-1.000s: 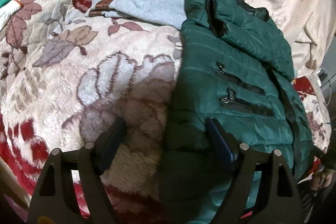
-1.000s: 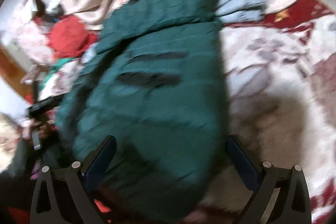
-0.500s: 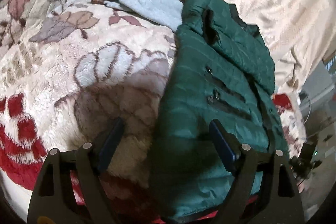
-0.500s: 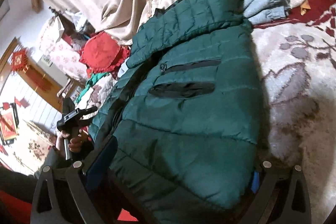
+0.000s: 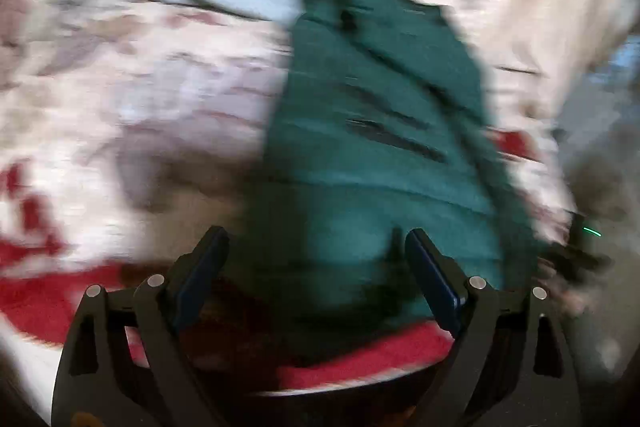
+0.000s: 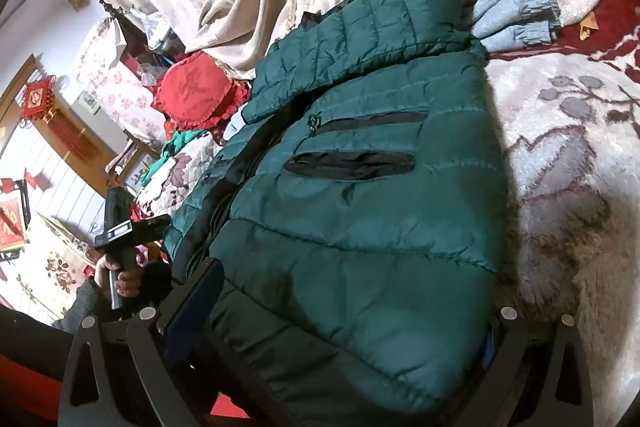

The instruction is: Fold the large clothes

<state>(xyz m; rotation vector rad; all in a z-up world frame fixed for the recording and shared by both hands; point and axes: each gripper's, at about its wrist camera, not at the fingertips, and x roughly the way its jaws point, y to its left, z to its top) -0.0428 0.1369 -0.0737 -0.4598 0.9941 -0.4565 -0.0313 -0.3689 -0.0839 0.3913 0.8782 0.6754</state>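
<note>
Across fleecy floral blanket [image 6: 568, 155], quilted green puffer jacket [image 6: 360, 211], folded lengthwise. Left gripper [image 5: 316, 267] at six o'clock, spreading, hem between, untouched. Right gripper [image 6: 352, 311] wide astride hem; contact unclear.

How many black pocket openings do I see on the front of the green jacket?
2. On the green jacket, the upper pocket opening is a thin closed line; the lower pocket opening just below it gapes slightly. Others may be hidden under the folded parts.
</note>
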